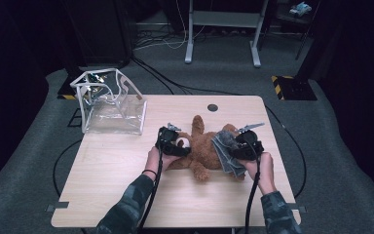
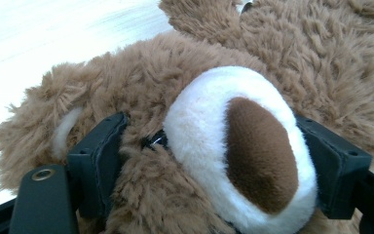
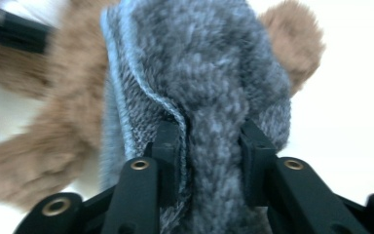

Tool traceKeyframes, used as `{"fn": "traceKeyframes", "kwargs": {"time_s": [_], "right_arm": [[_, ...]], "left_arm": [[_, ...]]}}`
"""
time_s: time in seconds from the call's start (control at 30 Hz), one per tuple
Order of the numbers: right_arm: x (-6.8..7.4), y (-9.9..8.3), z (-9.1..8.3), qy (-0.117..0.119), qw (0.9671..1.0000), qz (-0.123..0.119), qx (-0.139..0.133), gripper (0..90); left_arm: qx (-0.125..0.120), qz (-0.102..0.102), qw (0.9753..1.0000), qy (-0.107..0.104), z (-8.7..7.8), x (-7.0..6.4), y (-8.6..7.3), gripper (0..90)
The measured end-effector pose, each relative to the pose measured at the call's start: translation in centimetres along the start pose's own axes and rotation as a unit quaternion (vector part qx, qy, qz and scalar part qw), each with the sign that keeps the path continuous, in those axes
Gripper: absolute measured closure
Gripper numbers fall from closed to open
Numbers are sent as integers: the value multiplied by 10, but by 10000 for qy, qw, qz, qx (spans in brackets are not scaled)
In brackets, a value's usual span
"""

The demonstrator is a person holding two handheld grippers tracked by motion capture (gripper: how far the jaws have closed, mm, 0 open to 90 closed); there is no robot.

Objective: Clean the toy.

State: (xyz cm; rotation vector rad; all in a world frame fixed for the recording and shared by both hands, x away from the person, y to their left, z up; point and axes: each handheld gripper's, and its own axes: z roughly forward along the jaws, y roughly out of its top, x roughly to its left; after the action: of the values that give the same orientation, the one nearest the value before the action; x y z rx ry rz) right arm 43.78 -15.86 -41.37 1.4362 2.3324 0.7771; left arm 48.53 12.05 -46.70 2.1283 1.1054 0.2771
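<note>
Your left gripper [image 1: 174, 145] clamps the soft brown plush teddy bear's [image 1: 202, 146] head beside the clear plastic bag [image 1: 109, 102], your right gripper [image 1: 246, 146] pinches its limp grey knitted garment [image 1: 225, 152]; grip folds, both compress easily

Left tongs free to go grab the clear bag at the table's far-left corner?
Probably not as things stand: the left tongs are clamped around the teddy bear at its head. The table toward the clear bag looks unobstructed, so they would need to let go first.
</note>
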Motion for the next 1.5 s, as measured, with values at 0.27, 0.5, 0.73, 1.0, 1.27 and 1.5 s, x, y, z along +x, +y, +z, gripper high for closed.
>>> {"fn": "traceKeyframes", "kwargs": {"time_s": [0.27, 0.5, 0.73, 1.0, 1.27, 1.5], "right_arm": [[-6, -11, 21, -455, 9990, -22, 36, 739], [-32, -33, 25, -764, 9962, 237, 332, 745], [-26, -24, -24, -703, 9963, 305, -377, 744], [17, -7, -5, -212, 9989, -236, -346, 742], [-7, -35, 17, -542, 9985, 95, 22, 744], [-9, -35, -9, -474, 9981, 197, -355, 745]], "left_arm": [[29, 16, 10000, -18, 0, 0, 0, 206], [7, 1, 10000, -10, 0, 0, 0, 206], [-6, -20, 10000, 4, 0, 0, 0, 206], [-2, -22, 10000, -12, 0, 1, 0, 206], [-7, -16, 10000, -31, 0, 1, -1, 206], [-4, -24, 10000, -19, 0, 1, 0, 206]]}}
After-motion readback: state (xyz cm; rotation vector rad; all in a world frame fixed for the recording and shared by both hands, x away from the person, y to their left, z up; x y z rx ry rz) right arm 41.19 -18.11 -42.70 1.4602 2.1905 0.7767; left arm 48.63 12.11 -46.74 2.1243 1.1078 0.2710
